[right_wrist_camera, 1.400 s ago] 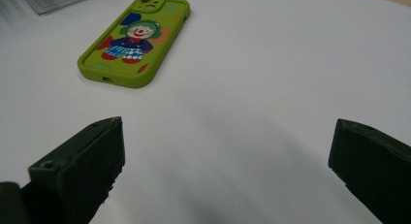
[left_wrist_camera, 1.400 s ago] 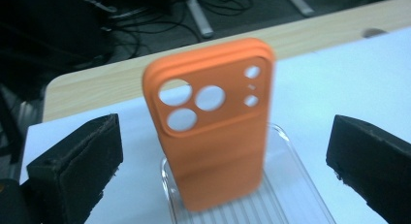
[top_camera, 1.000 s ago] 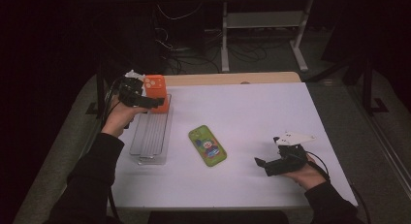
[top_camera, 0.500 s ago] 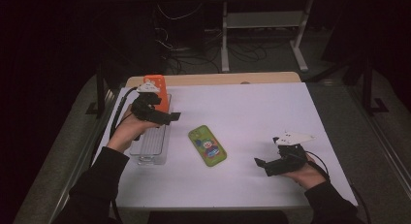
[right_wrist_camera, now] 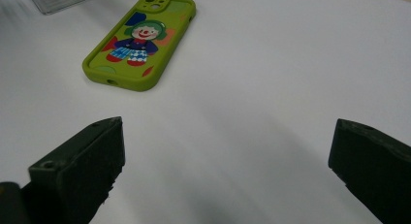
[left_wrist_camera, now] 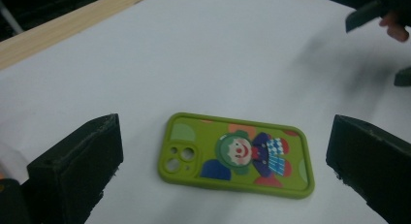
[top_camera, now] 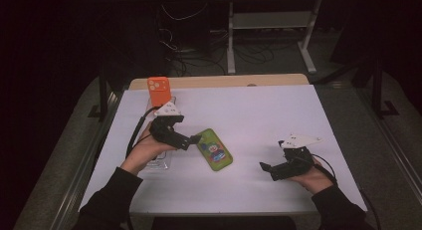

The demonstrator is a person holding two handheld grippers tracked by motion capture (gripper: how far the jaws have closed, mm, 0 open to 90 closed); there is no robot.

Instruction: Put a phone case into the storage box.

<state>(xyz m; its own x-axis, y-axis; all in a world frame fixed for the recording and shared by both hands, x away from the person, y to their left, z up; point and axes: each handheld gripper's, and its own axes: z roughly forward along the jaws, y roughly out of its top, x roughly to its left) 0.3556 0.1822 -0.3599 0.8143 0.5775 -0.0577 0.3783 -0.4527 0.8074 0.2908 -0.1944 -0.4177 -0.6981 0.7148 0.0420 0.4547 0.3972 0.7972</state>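
Tongs, my left, gape wide around the green phone case at frame centre; my right tongs gape empty.

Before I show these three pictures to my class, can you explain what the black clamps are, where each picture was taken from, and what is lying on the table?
A person sits at a white table and holds a hand tool with two black jaws in each hand. The high view looks down from above: left gripper, right gripper. Each other picture comes from a camera riding on one gripper, looking out between its jaws. On the table lie a green phone case with a clown picture, an orange phone case standing at the far edge, and a clear plastic rack under the left hand. Both grippers are open and hold nothing.
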